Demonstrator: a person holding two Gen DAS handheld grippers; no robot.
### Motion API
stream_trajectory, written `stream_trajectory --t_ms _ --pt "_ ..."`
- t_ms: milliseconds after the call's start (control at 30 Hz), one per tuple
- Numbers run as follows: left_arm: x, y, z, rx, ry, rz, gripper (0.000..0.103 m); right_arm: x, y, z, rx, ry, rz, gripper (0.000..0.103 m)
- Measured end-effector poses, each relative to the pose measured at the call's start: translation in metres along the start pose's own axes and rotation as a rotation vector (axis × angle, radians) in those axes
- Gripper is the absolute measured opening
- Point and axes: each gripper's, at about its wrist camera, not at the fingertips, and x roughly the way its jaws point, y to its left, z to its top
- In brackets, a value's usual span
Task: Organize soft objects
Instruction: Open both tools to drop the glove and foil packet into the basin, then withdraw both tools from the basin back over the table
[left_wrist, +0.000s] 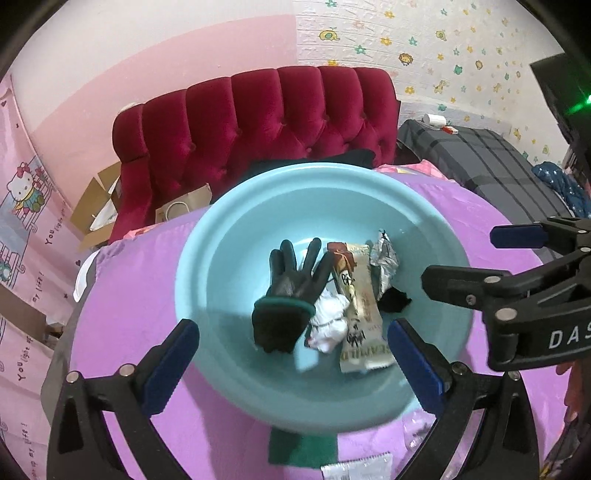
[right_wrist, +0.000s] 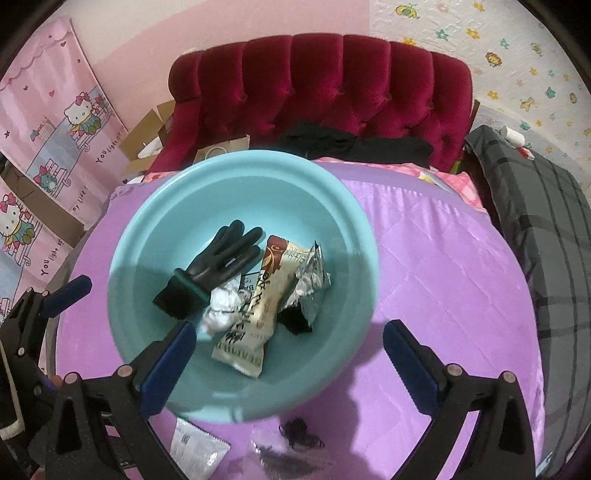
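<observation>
On the purple quilted cover (right_wrist: 436, 258), toward its left side, a light blue basin (left_wrist: 207, 258) is set, and the soft things are gathered inside it. At the left of the pile a black glove (left_wrist: 295, 273) with a green cuff is laid, its fingers pointed toward the red tufted headboard (left_wrist: 258, 118). Just beside the cuff a crumpled white cloth (left_wrist: 328, 321) is seen, touching the glove. Next to it a long cream and brown snack packet (right_wrist: 255, 314) is laid lengthwise, partly over the cloth. A crinkled silver wrapper (right_wrist: 310, 277) is tucked against the packet's right edge, and a small black scrap (left_wrist: 395, 299) is seen below the wrapper. The left tongs (left_wrist: 291, 365) are held above the near half of the basin, spread wide, with nothing pinched between the blue pads. The right tongs (right_wrist: 288, 365) are likewise spread wide and empty, one finger over the basin and the other over the bare cover. In front of the basin, on the cover, a flat white sachet (right_wrist: 195, 443) and a dark tangled item (right_wrist: 299, 435) are left outside it.
</observation>
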Motion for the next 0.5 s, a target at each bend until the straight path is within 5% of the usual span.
stream_trajectory --t_ms 500 --pt "-0.069 -0.008 -0.046 0.003 -0.045 0.006 0.103 -0.068 0.015 -0.057 -0.002 -0.027 -0.019 0.103"
